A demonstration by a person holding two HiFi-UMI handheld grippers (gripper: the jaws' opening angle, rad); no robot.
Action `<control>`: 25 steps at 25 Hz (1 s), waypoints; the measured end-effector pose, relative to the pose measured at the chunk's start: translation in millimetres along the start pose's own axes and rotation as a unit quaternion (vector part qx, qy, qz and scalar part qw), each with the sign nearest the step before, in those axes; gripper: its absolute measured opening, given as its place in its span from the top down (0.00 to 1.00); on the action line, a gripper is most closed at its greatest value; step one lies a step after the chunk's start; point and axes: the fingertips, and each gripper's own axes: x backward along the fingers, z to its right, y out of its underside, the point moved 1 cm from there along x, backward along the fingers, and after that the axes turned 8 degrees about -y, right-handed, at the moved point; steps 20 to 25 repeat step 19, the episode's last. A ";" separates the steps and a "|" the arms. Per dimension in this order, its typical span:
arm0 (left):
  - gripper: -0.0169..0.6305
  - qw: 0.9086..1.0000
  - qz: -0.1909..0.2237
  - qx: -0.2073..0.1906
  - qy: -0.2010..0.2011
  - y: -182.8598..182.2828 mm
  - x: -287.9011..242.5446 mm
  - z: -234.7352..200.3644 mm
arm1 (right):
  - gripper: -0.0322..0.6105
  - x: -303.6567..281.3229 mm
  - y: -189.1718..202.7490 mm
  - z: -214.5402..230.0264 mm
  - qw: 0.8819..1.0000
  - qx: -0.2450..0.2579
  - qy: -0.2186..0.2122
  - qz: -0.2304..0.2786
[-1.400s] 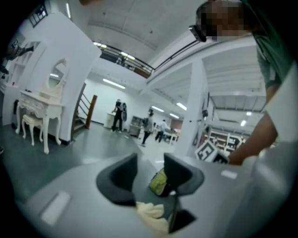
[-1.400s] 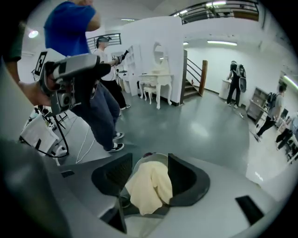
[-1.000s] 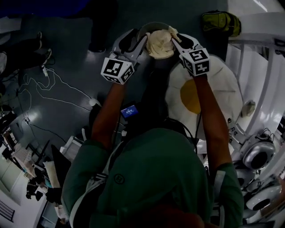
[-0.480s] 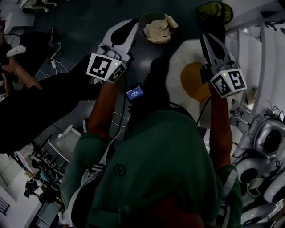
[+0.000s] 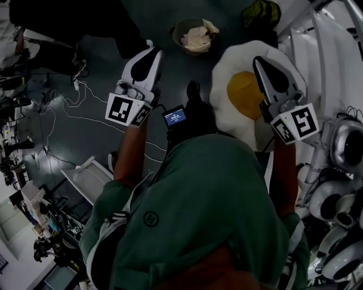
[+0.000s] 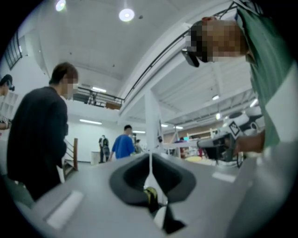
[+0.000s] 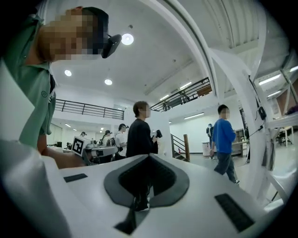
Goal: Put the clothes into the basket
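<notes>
In the head view a cream bundle of clothes (image 5: 197,38) lies in a dark round basket (image 5: 179,29) on the floor at the top. My left gripper (image 5: 150,50) is held up short of the basket, to its lower left, shut and empty. My right gripper (image 5: 258,61) hangs over a fried-egg-shaped cushion (image 5: 245,90), to the right of the basket, also shut and empty. In the left gripper view the left gripper (image 6: 150,156) points level into the room, its jaws closed together. In the right gripper view the right gripper (image 7: 148,156) does the same.
A yellow-green bag (image 5: 261,11) lies beyond the cushion. White cables (image 5: 85,96) trail over the dark floor at the left. White rounded machines (image 5: 340,153) and a white frame (image 5: 334,51) stand at the right. A person in black (image 7: 139,135) and a person in blue (image 7: 224,139) stand nearby.
Both grippers let go of the cream clothes, which now lie in the basket. They drew back from it, moved apart and rose, and their jaws closed.
</notes>
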 end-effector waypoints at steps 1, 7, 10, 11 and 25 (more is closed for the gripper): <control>0.95 1.000 -0.008 0.000 -0.006 0.3 9.7 0.9 | 0.94 7.3 -3.3 -9.2 1.000 0.002 0.001 -0.001; 0.95 1.000 -0.026 0.006 -0.014 -11.3 48.1 -27.6 | 0.94 14.1 -12.2 -56.6 0.999 -0.011 0.019 -0.027; 0.95 0.999 -0.025 0.020 -0.013 -10.9 60.4 -42.4 | 0.94 17.9 -9.3 -71.2 0.998 -0.023 0.039 -0.033; 0.95 0.999 -0.024 0.022 -0.012 -11.1 63.4 -46.6 | 0.94 18.2 -8.4 -74.1 0.998 -0.025 0.045 -0.032; 0.95 0.999 -0.028 0.039 -0.005 -15.4 82.7 -90.9 | 0.94 -17.9 -2.5 -92.2 0.995 -0.046 0.076 -0.034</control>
